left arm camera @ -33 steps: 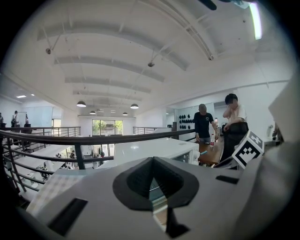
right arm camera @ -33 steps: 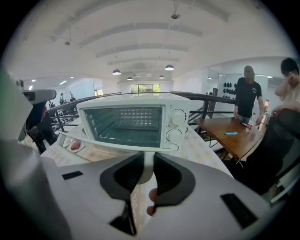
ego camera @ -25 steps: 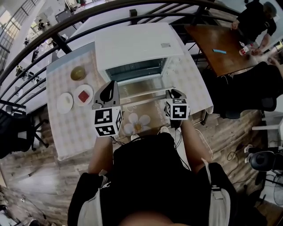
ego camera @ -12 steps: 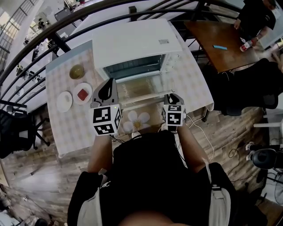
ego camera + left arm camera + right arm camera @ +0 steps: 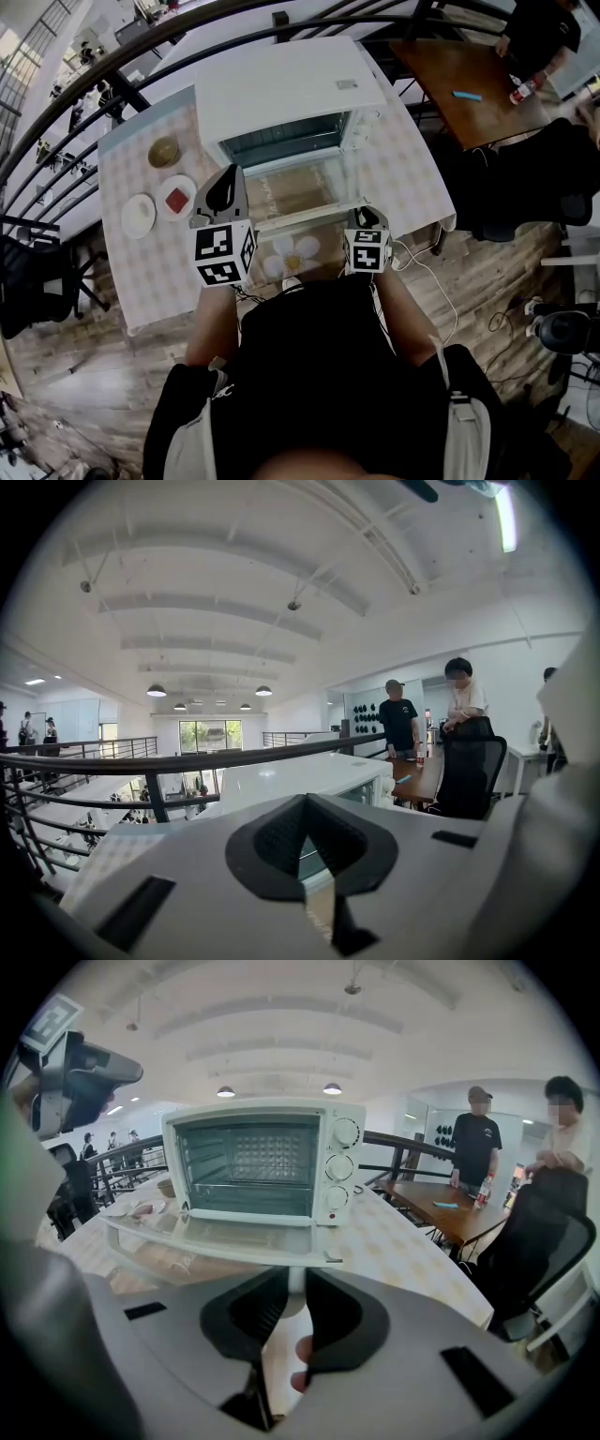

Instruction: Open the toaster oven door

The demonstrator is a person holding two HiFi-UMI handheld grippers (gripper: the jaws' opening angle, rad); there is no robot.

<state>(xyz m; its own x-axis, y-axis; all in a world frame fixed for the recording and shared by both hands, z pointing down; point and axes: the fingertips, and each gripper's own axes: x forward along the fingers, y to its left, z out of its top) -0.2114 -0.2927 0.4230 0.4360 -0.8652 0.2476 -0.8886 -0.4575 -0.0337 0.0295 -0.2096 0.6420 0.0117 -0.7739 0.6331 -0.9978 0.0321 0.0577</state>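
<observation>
Toaster oven door [image 5: 300, 192] lying flat toward table's [image 5: 159, 253] front edge, handle [image 5: 309, 216] clamped in right gripper [image 5: 292, 1288] for pulling; left gripper [image 5: 305, 803] closed, empty, raised clear.

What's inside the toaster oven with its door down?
A bare wire rack spans the toaster oven's cavity; no food shows. The rack largely covers the floor beneath it.

The head view looks steeply down on table [image 5: 155, 267] and oven [image 5: 286, 94]. The right gripper view faces the oven's open front, near and level; the left gripper view looks up over its roof.
</observation>
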